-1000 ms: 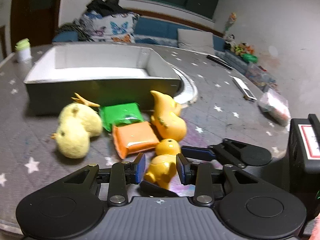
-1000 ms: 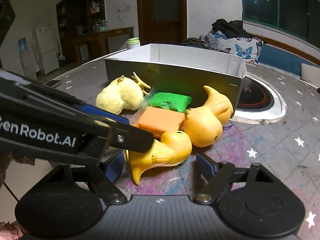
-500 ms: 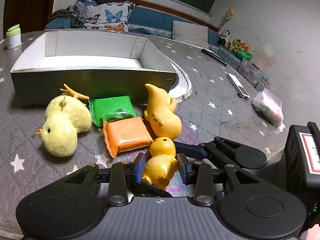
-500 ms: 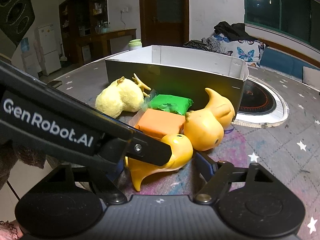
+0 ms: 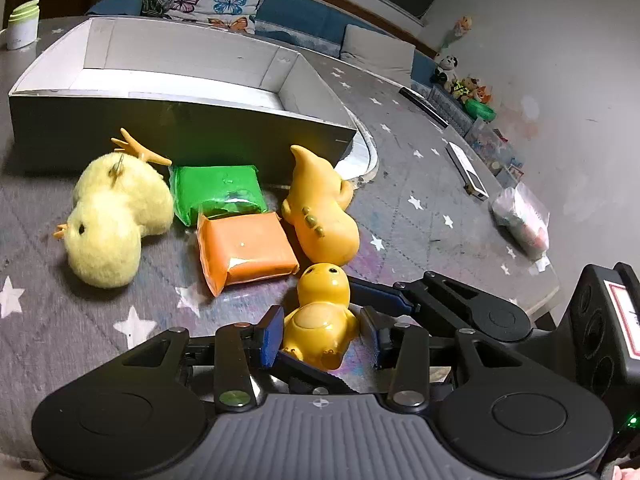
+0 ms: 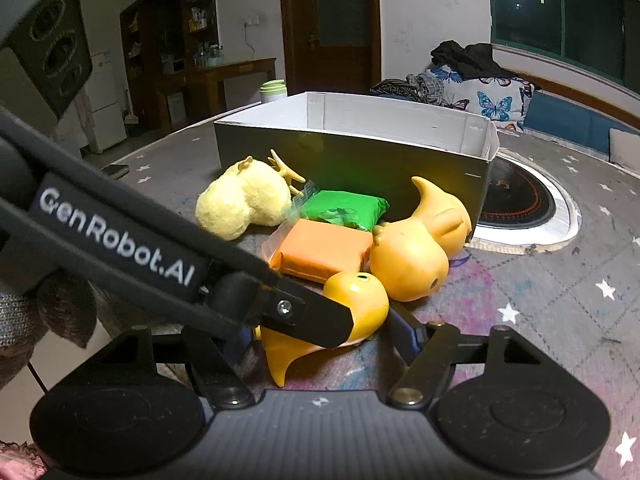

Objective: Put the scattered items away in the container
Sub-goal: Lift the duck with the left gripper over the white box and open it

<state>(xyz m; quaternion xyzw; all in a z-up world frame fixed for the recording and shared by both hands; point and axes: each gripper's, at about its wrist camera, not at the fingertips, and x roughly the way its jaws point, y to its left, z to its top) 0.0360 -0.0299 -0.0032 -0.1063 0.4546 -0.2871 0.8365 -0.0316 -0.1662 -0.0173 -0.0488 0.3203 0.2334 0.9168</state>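
My left gripper is shut on a small yellow rubber duck and holds it just above the table; the duck also shows in the right wrist view. My right gripper is open around the same duck, its jaws wide apart. Behind lie a bigger yellow duck, an orange packet, a green packet and a plush chick. The grey box with white inside stands behind them.
A white jar with a green lid stands at the far left. A round hob plate is set into the table right of the box. A remote and a plastic bag lie at the right.
My left gripper has risen a little with the small duck in it, and the view now looks down more steeply. My right gripper has stayed open around the duck.
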